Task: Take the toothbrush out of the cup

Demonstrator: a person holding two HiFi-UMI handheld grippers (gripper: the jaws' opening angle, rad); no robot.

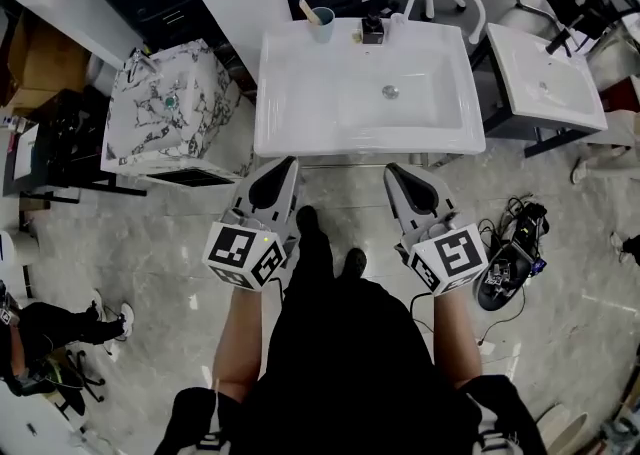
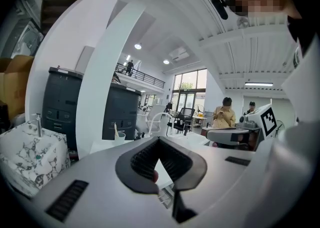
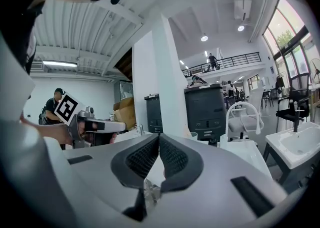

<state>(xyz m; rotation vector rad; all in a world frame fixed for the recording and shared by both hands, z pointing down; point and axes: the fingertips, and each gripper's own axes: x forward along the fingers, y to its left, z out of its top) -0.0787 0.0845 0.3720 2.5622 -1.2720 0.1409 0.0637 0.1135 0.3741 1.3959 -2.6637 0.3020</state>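
Observation:
A light blue cup [image 1: 321, 23] with a pale toothbrush [image 1: 309, 9] standing in it sits on the back left corner of the white sink [image 1: 300, 123]. The left gripper view shows the cup [image 2: 119, 136] far ahead, small, with the toothbrush [image 2: 116, 130] leaning out of it. The right gripper view catches only the cup's rim [image 3: 193, 135]. My left gripper [image 1: 289, 162] and right gripper [image 1: 391, 170] hover side by side just short of the sink's front edge. Both point toward it, shut and empty; the left gripper [image 2: 159, 139] and right gripper [image 3: 159, 135] have their tips touching.
A small black object [image 1: 372, 31] stands on the sink's back rim beside the cup. Left of the sink is a marbled cabinet [image 1: 170, 108], and a second white sink [image 1: 545, 78] is at the right. Cables and a device [image 1: 510, 248] lie on the floor at the right.

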